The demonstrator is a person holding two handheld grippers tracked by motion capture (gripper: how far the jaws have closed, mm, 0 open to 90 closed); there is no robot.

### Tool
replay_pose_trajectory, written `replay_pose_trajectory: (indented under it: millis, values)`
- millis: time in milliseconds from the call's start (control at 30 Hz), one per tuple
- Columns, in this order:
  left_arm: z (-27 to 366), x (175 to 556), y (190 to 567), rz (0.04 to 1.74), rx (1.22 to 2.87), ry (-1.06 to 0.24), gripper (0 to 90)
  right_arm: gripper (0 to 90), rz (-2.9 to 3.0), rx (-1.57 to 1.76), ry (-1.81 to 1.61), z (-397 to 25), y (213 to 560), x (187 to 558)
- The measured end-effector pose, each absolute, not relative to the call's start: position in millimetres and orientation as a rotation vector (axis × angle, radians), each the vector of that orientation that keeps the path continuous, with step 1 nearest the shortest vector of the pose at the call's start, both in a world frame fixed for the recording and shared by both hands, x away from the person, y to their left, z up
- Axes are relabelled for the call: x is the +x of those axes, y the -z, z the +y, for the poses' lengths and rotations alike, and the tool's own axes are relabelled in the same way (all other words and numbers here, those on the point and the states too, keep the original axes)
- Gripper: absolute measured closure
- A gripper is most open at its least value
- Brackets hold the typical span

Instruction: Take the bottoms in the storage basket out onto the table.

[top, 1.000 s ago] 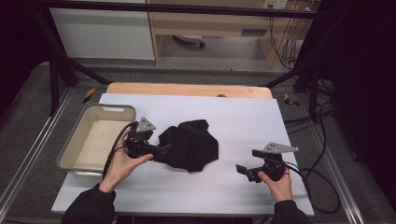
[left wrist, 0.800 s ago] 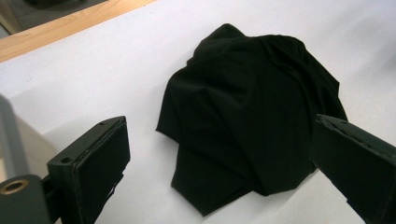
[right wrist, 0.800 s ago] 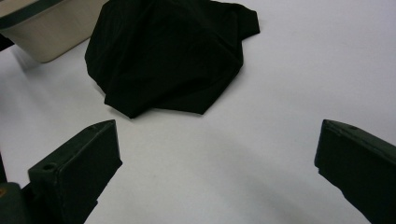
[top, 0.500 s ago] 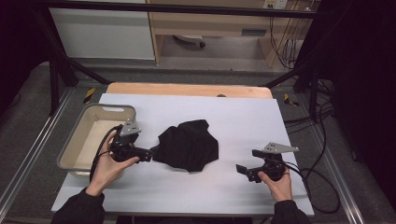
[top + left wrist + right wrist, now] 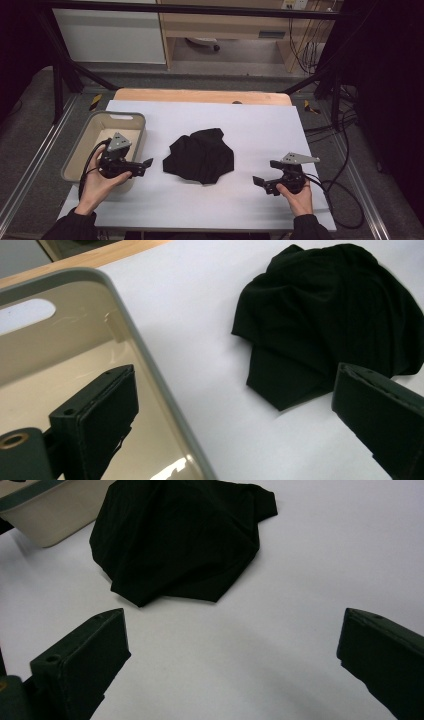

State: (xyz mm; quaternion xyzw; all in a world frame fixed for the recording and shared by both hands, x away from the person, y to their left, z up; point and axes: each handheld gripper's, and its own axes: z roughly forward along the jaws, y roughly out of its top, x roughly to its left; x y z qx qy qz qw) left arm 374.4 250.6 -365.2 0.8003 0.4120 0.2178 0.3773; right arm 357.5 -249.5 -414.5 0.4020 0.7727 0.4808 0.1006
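Note:
A crumpled black cloth lies in a heap at the middle of the white table; the left gripper view has the cloth at upper right, the right gripper view has the cloth at the top. My left gripper is open and empty, hovering over the bin's right rim, left of the cloth and apart from it. My right gripper is open and empty, low over the table to the right of the cloth, pointing toward it.
A beige plastic bin with a handle slot stands at the table's left edge, with nothing seen in it; its rim runs between my left jaws. A wooden board lies along the table's far edge. Cables trail at the right.
My left gripper has let go of the cloth and drawn back leftward to the bin's rim. The cloth stays heaped in the middle. The right gripper has not moved.

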Motion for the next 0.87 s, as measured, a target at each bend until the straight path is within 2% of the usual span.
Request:
replay_pose_trajectory:
  millis: [867]
  values:
    - [290, 365, 384, 1.107, 1.997, -0.552, 4.4, 0.6, 2.287, 1.196, -1.423, -250, 416, 358]
